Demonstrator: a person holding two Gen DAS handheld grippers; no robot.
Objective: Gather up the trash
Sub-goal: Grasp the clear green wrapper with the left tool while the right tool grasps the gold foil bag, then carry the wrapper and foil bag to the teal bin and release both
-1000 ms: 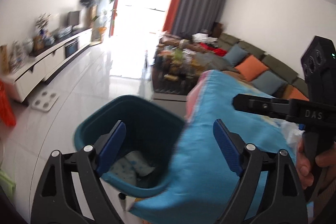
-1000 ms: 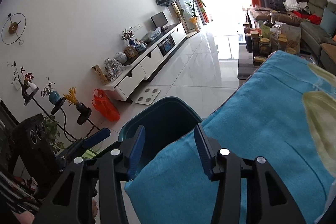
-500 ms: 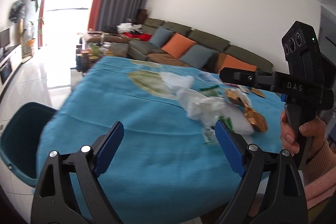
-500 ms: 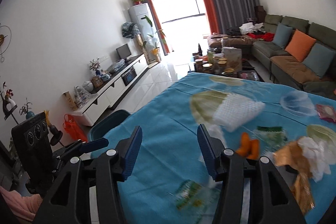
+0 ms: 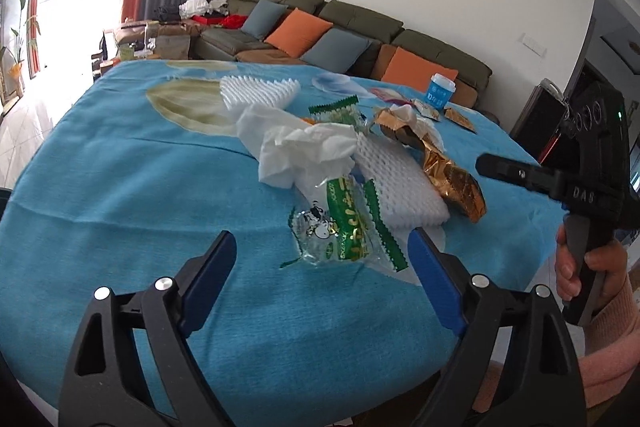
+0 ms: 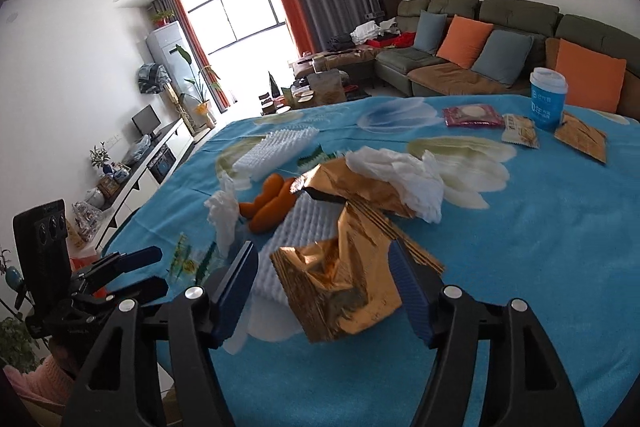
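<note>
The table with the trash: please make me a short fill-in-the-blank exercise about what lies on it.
1. The tablecloth is mainly ____.
2. The paper cup stands ____.
3. The crumpled wrapper in front of the right gripper is ____ in colour.

Missing words: blue; upright; gold

— Where are your grippers relative to the blue tablecloth (image 5: 120, 187)?

— Both tilt down over its near edge. Your left gripper (image 5: 322, 281) stands wide, its jaws narrowing, nothing pressed between them. Your right gripper (image 6: 324, 291) is opening, flanking the gold wrapper (image 6: 340, 287) without pinching. Your right hand (image 5: 588, 267) grips its handle.
</note>
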